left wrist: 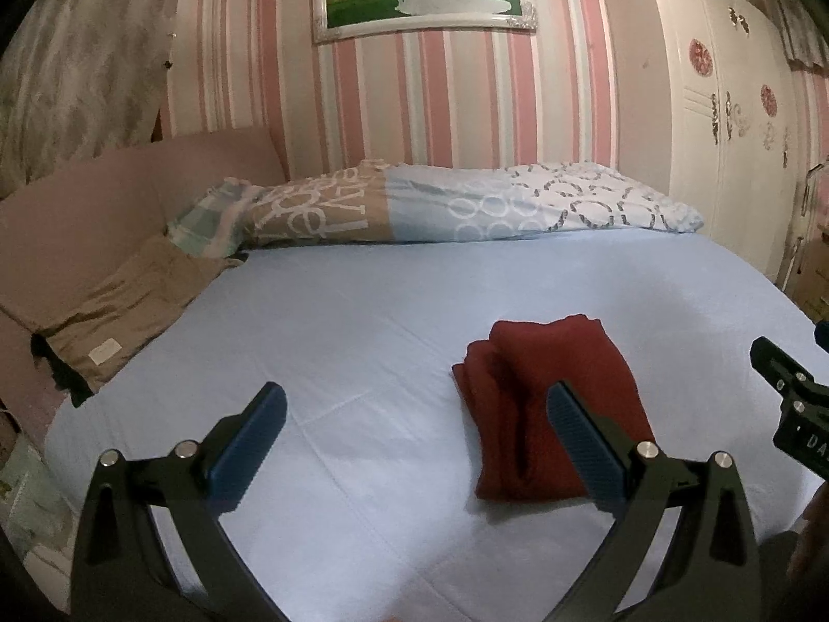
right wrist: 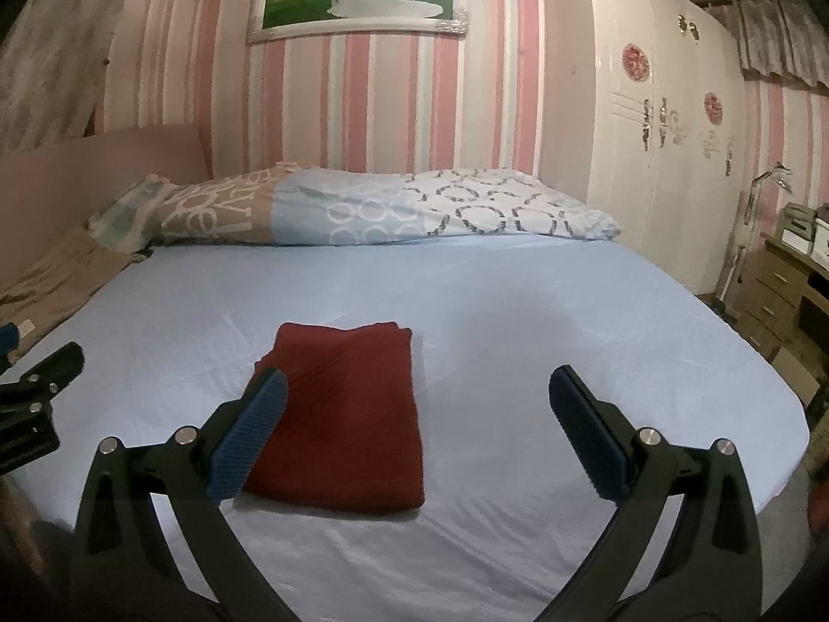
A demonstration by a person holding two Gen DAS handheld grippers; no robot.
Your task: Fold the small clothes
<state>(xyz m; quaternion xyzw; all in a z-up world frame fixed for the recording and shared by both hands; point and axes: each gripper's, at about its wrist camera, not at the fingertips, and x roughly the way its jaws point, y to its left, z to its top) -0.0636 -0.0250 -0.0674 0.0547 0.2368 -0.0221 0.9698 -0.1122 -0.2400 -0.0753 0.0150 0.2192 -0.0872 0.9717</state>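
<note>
A dark red garment [left wrist: 549,404] lies folded into a neat rectangle on the light blue bed sheet [left wrist: 362,321]. It also shows in the right wrist view [right wrist: 347,409]. My left gripper [left wrist: 417,446] is open and empty, above the sheet, with its right finger over the garment's near right part. My right gripper [right wrist: 417,435] is open and empty, above the sheet, with its left finger over the garment's left edge. The right gripper's body shows at the right edge of the left wrist view [left wrist: 792,404]; the left gripper's body shows at the left edge of the right wrist view [right wrist: 36,399].
A patterned duvet [left wrist: 440,205] lies rolled along the head of the bed. A tan cloth [left wrist: 119,311] lies at the bed's left side against a pink headboard [left wrist: 77,223]. A white wardrobe [right wrist: 663,119] and a wooden drawer unit [right wrist: 777,300] stand to the right.
</note>
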